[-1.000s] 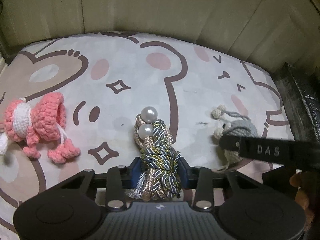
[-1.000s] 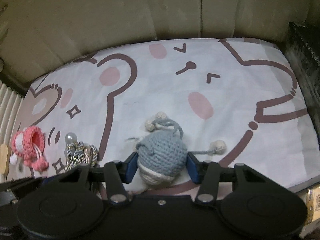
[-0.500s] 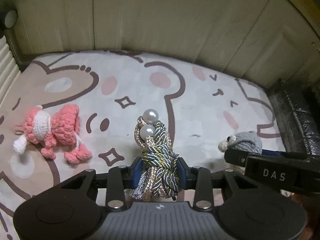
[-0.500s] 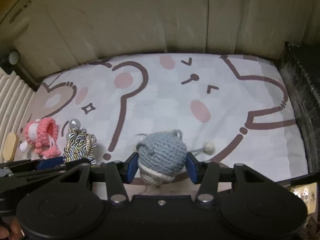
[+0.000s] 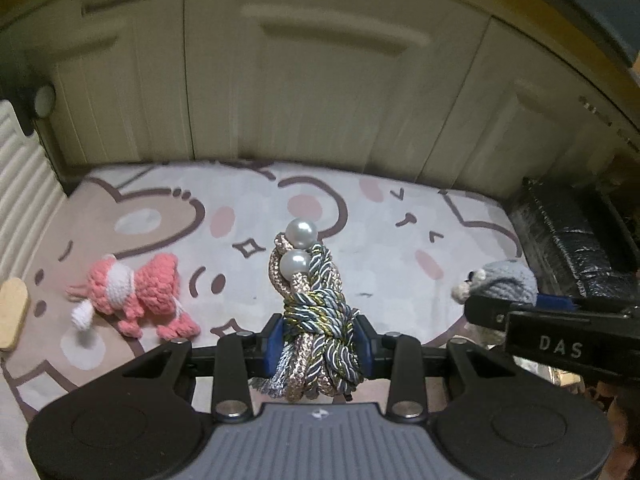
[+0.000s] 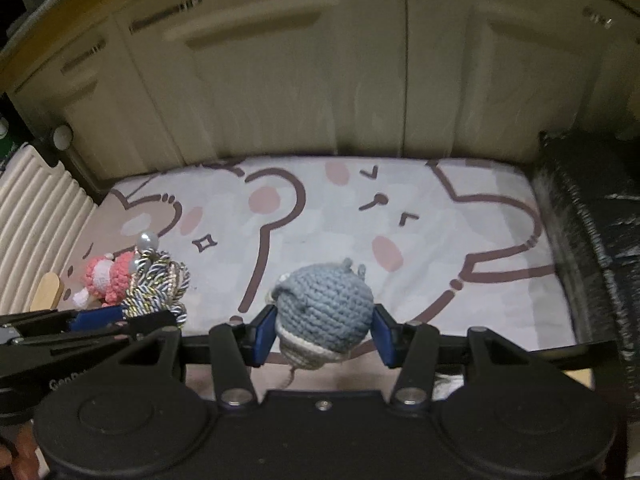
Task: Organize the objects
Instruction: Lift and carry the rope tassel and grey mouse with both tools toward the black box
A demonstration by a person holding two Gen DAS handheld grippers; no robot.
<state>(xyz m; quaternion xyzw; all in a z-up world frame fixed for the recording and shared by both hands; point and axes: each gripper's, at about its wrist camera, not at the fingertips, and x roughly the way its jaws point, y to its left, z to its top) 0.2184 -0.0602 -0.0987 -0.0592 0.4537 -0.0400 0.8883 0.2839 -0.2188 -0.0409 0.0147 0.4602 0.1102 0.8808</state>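
Observation:
My left gripper (image 5: 318, 340) is shut on a knotted grey, gold and pink cord with two pearls (image 5: 316, 312), held above the cartoon-print mat (image 5: 248, 208). Seen from the right wrist, the same cord (image 6: 158, 284) sticks up at the left. My right gripper (image 6: 324, 336) is shut on a blue-grey crochet toy (image 6: 324, 312), lifted off the mat; that toy (image 5: 508, 280) shows at the right of the left wrist view, behind the right gripper's black finger. A pink and white crochet toy (image 5: 136, 296) lies on the mat at the left, apart from both grippers.
Cream cabinet doors (image 5: 320, 80) rise behind the mat. A dark padded object (image 5: 572, 240) borders the mat's right side. A ribbed white panel (image 6: 36, 216) and a pale wooden piece (image 5: 12, 312) sit at the left edge.
Both grippers have risen with their loads, so the mat looks smaller and more cabinet shows. The blue-grey toy's dangling pom-poms have left the mat.

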